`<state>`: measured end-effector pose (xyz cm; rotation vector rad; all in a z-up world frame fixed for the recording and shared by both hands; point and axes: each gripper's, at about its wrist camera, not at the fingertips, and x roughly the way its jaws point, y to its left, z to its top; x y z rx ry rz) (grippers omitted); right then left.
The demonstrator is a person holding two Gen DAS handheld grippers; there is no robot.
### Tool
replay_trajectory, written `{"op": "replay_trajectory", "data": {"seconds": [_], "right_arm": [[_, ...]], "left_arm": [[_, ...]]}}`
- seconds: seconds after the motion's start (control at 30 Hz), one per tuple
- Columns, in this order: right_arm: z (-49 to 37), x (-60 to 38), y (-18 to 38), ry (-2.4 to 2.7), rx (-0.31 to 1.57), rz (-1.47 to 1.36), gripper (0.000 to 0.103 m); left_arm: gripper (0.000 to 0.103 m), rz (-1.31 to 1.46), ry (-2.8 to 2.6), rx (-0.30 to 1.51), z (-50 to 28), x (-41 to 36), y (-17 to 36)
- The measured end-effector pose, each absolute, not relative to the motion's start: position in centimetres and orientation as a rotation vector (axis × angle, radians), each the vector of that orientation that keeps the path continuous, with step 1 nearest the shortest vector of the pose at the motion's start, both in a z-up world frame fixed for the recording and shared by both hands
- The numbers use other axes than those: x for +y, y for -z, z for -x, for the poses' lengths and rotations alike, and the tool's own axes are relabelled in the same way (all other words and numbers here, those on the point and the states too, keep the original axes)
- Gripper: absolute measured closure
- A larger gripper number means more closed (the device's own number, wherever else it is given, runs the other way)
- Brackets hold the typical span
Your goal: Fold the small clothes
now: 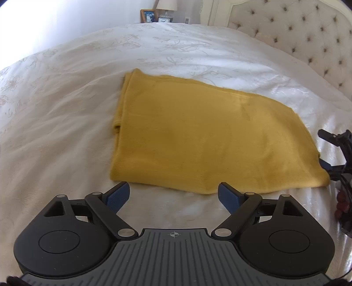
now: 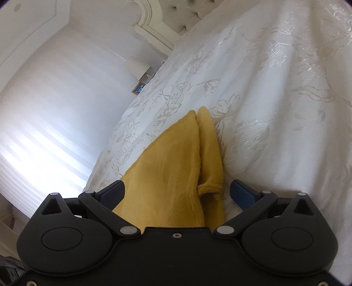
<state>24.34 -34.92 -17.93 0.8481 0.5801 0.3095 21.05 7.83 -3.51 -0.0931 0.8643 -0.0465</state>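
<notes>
A mustard-yellow garment (image 1: 198, 136) lies folded flat in a rough rectangle on the white bedspread (image 1: 66, 110). My left gripper (image 1: 173, 194) is open and empty, hovering just in front of the garment's near edge. My right gripper (image 1: 334, 154) shows at the garment's right corner in the left wrist view. In the right wrist view the right gripper (image 2: 177, 193) is open, turned on its side, with the garment's layered edge (image 2: 176, 165) lying between its spread fingers, not pinched.
A cream tufted headboard (image 1: 297, 37) stands at the far right of the bed. A nightstand with a lamp (image 1: 166, 5), picture frame (image 1: 149, 15) and small clock sits behind the bed. A bright curtained window (image 2: 44, 132) fills the wall.
</notes>
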Motion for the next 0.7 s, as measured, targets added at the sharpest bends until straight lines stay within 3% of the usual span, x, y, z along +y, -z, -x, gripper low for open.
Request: {"op": "replay_trajectory", "data": {"seconds": [0.2,0.37,0.43,0.5,0.57,0.7], "right_arm": [[-27.2,-34.6,17.2,-0.372,0.667,-0.794,0.002],[-30.4,-33.6,16.9,-0.403,0.749,-0.777,0.014],[-31.2,-33.0,16.8,-0.403,0.776,-0.772,0.029],[-31.4,-32.7,16.8,-0.370,0.811,-0.761,0.059],[-31.4,-32.1,16.2,-0.314,0.836,-0.716,0.078],[-30.9,-30.3,12.7,-0.251,0.840,-0.593,0.079]], "left_arm": [[0.016,0.141,0.047,0.860,-21.0,10.7,3.8],[0.016,0.185,0.050,0.854,-21.3,12.9,3.9],[0.016,0.193,0.055,0.848,-21.3,13.7,4.0],[0.016,0.195,0.060,0.845,-21.3,14.6,4.0],[0.016,0.198,0.066,0.844,-21.3,15.3,4.2],[0.016,0.215,0.076,0.828,-21.2,16.7,4.4]]}}
